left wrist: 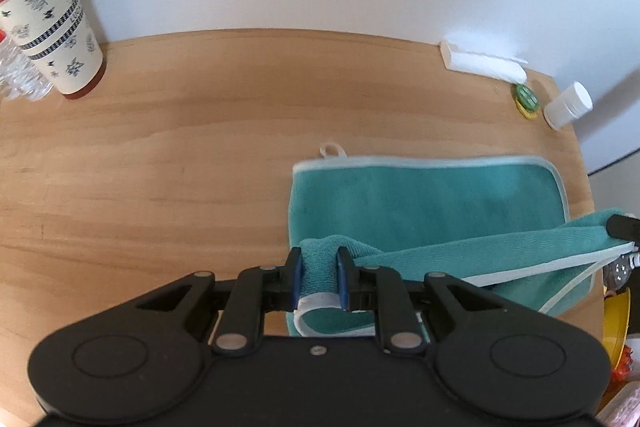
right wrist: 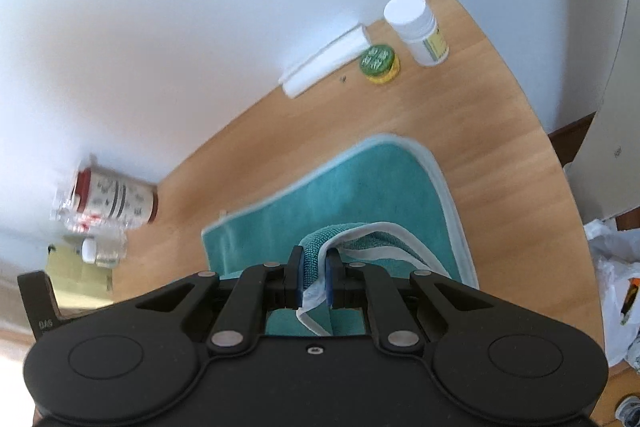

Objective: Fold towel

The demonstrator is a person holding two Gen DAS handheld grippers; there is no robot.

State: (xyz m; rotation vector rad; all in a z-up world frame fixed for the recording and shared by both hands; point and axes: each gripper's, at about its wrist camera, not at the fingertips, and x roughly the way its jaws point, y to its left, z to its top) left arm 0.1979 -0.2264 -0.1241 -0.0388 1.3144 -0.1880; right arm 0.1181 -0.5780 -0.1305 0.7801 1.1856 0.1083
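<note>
Towel (left wrist: 424, 203), teal with a pale border, lies partly flat on the right part of the wooden table (left wrist: 160, 155), its near edge lifted off the surface. The left gripper (left wrist: 319, 277) is clenched on a bunched fold at the near left corner; the right gripper (right wrist: 313, 277) pinches the near right corner, the edge stretched between them. Beyond it, by the wall, stand a white bottle (right wrist: 416, 27) and a green-lidded tin (right wrist: 378, 62); far left stands a patterned cup (left wrist: 52, 23).
</note>
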